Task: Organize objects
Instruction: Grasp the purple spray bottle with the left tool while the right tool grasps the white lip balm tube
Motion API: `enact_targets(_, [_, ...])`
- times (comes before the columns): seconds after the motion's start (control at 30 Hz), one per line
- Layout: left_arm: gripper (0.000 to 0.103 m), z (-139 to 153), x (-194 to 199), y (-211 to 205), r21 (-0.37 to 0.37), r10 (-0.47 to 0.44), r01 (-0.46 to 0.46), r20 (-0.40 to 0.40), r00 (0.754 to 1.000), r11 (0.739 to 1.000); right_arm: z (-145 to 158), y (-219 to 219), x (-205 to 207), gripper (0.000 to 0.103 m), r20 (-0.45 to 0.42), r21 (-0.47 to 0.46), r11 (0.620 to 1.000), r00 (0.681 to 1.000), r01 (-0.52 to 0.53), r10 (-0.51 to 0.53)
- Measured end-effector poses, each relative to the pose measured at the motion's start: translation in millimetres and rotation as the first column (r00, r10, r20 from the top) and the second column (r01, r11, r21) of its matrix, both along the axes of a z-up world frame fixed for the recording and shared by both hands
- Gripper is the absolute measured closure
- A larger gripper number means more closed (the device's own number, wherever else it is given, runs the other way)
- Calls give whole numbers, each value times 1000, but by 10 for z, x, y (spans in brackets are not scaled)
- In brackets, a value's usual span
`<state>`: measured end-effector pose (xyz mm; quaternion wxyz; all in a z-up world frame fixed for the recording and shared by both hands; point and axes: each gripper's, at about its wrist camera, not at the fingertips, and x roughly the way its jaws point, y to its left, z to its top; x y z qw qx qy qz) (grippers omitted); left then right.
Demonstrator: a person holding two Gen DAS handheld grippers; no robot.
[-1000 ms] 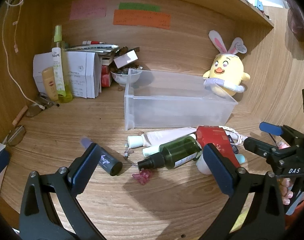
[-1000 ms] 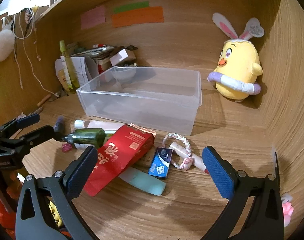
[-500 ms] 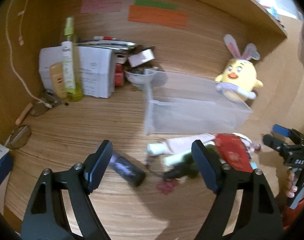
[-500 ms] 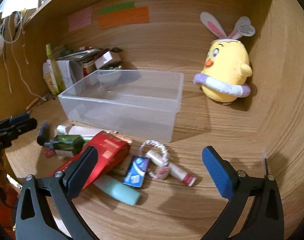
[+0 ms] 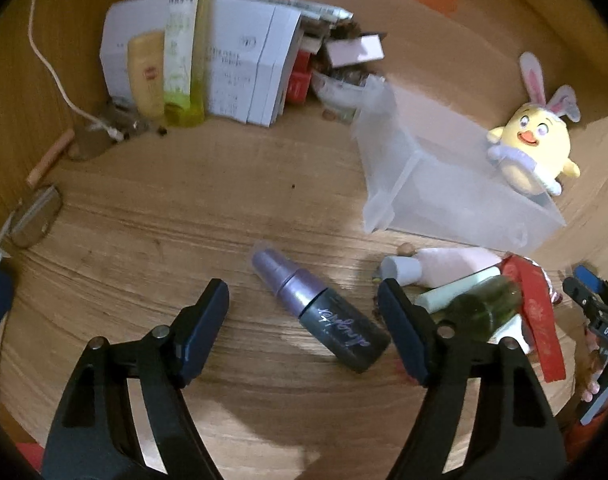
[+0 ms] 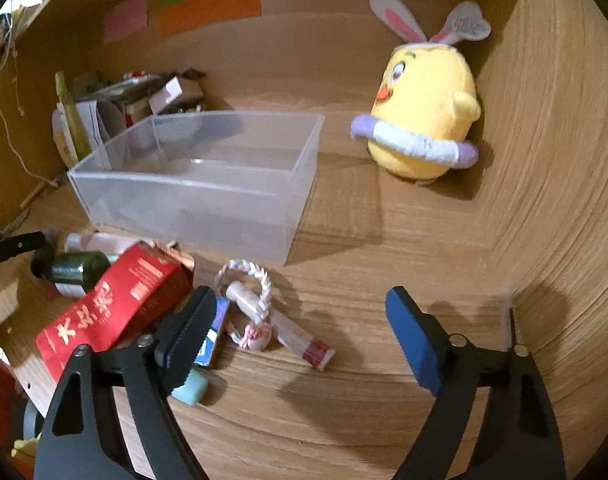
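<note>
- Left wrist cam rides just behind the left gripper (image 5: 304, 320), tilted down at the wooden desk (image 5: 144, 240). It sits pretty close, with a purple spray bottle (image 5: 320, 312) lying right between the fingers.
- It faces the back-left corner of the desk nook, so the clear plastic bin (image 5: 444, 184) ends up off to the right.
- Right wrist cam does the same behind the right gripper (image 6: 300, 332), angled down and looking toward the bin (image 6: 200, 184) and the back-right corner.
- Both views catch the bin, the yellow chick plush (image 5: 532, 152) (image 6: 424, 120), the green bottle (image 5: 480, 308) (image 6: 78, 270) and the red packet (image 5: 538, 312) (image 6: 116, 308).
- Each cam also sees the other gripper at its frame edge.
</note>
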<state>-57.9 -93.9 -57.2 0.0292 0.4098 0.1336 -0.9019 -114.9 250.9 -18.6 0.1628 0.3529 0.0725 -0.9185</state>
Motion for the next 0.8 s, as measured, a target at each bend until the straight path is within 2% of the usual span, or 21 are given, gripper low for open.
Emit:
enact_targets(0.07, [31,-48,-41,-7,21,-5,4,20,1000,1000,-33,-4,-14,27,16,3,1000,1000,-8,8])
enact_targets(0.27, [47,-60,-72,26,-26,4,-3,24,1000,1000,-98,-24,-46,42,52,42,999,998,-23,20])
enact_targets(0.47, [71,-76,-53,44,-52,6,-5,20,1000,999,-135,52,-71,47,87,38,999,996,-27,24])
enact_targets(0.53, [77,-84,-46,46,-69,7,-6,18,1000,998,-110,157,-46,47,96,-10,1000,995,-20,21])
enact_targets(0.6, [77,-87,-38,44,-74,6,-5,16,1000,997,-78,271,-24,47,95,-39,999,995,-1,5])
enact_targets(0.7, [77,-95,-23,44,-75,3,-2,8,1000,997,-77,323,-22,47,75,25,999,997,32,-33])
enact_targets(0.8, [77,-97,-6,51,-75,1,0,1,1000,997,-110,289,-54,47,98,48,999,995,0,-4])
